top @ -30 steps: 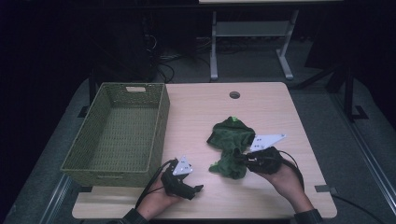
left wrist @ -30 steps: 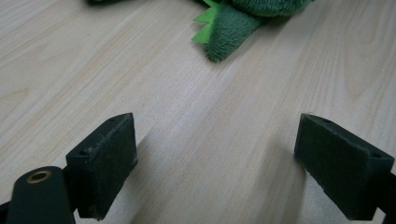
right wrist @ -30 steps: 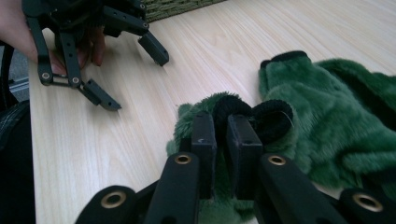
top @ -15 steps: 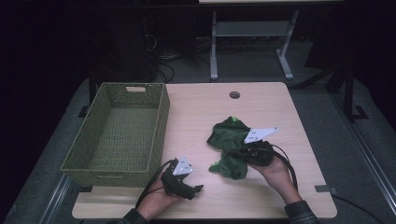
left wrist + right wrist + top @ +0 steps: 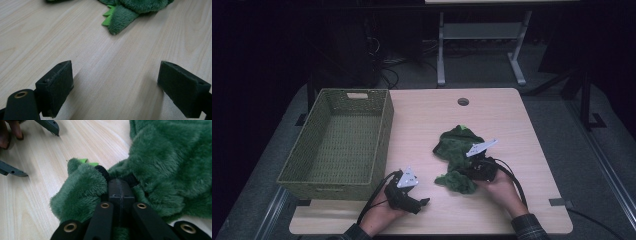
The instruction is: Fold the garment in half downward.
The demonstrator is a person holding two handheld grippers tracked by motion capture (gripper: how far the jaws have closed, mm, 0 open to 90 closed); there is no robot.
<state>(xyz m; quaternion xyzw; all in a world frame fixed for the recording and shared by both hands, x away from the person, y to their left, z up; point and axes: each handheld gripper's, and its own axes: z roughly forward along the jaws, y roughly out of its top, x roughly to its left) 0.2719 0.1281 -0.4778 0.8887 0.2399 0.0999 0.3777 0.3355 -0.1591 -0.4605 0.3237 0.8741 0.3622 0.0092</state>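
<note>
While the left gripper [image 5: 424,202] rests near the table's [image 5: 512,115] front edge with its jaws spread wide on nothing but bare wood, the right gripper [image 5: 468,173] has its jaws pinched together on a fold of the green plush garment [image 5: 457,147] — the pads are buried in the pile. That garment lies crumpled right of centre, well apart from the wicker basket [image 5: 382,140] at the left. My worry is the grip: it seems to have only a thin tuck of fabric, so a quick lift could let the cloth slip free, or the trailing bulk could drag and snag on the basket's rim.
</note>
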